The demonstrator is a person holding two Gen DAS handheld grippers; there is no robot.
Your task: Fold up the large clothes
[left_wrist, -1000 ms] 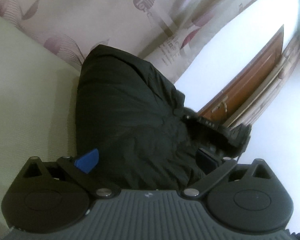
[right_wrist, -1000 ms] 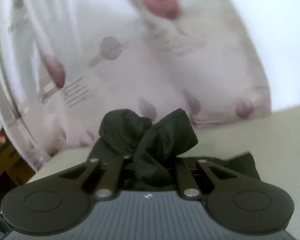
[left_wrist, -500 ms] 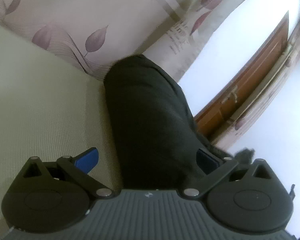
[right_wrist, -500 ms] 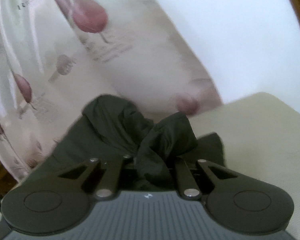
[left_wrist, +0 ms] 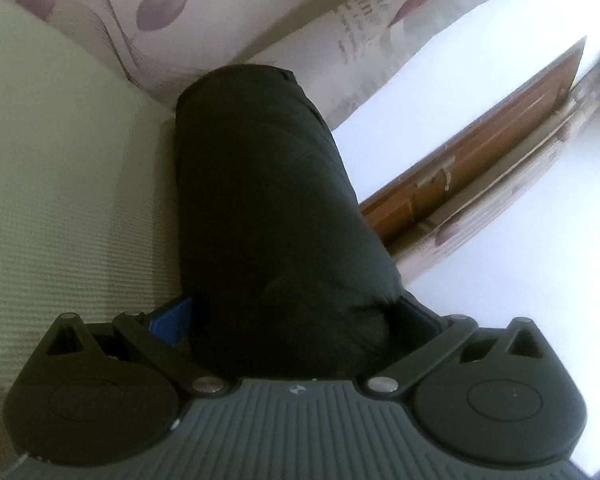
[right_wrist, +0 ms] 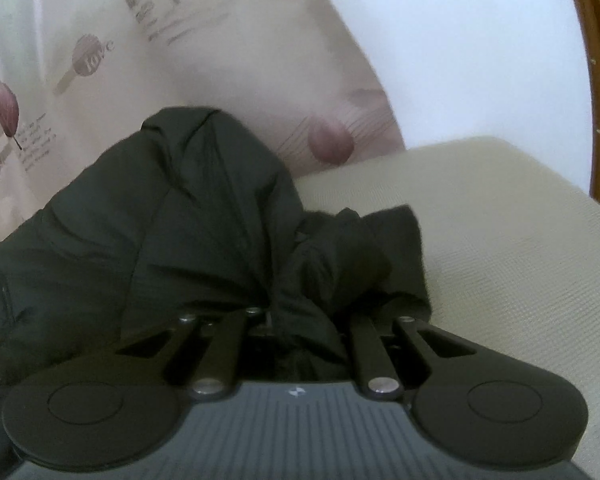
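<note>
Black cloth fills both my grips: the left gripper (left_wrist: 292,320) has its two blue-padded fingers (left_wrist: 172,320) spread around a thick fold, and the right gripper (right_wrist: 308,320) is pinched on a bunch. I count one black jacket (right_wrist: 148,240), lying on one beige cushion (right_wrist: 500,240), with one leaf-print curtain (left_wrist: 220,12) behind.

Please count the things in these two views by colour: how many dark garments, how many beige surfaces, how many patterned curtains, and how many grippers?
Black: 1 garment, shown in both views
Beige: 1 surface
Pink-patterned: 1 curtain
Black grippers: 2, left gripper and right gripper
Total: 5
</note>
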